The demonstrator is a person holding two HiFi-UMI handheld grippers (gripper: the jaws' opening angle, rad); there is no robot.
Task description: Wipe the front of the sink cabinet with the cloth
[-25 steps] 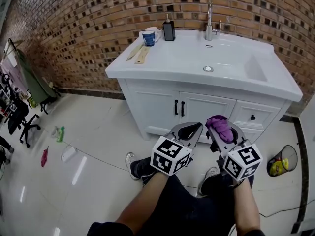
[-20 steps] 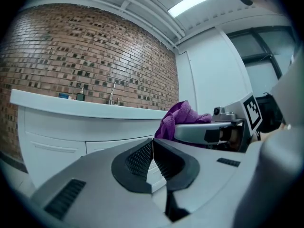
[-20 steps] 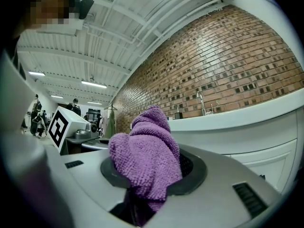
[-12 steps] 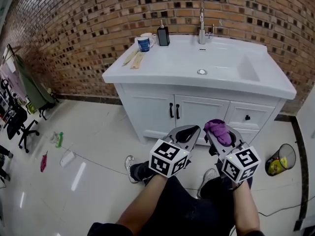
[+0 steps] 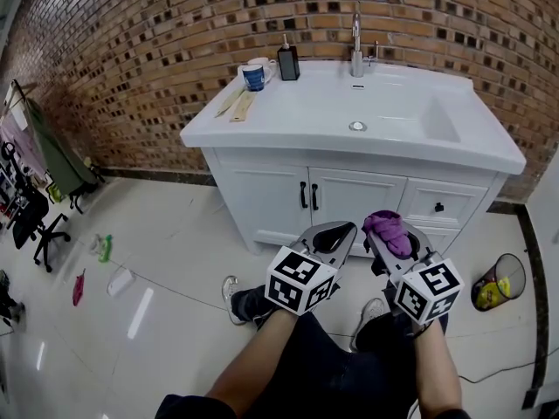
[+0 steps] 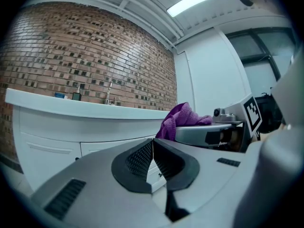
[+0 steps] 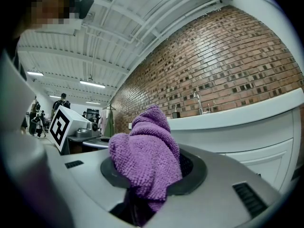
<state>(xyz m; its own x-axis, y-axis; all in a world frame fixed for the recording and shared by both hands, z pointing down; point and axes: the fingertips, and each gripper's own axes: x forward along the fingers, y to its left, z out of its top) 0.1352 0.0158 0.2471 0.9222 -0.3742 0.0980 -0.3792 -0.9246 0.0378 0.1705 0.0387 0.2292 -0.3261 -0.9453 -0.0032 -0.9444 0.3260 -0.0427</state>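
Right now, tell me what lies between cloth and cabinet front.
Nothing: the head view shows a bare stretch from purple cloth to sink cabinet front.

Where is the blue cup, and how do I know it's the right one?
Find the white sink cabinet against the brick wall and look at the back left corner of its top. Just left of the black soap bottle two cups stand close together. The blue cup is the front one; the white cup sits behind it.
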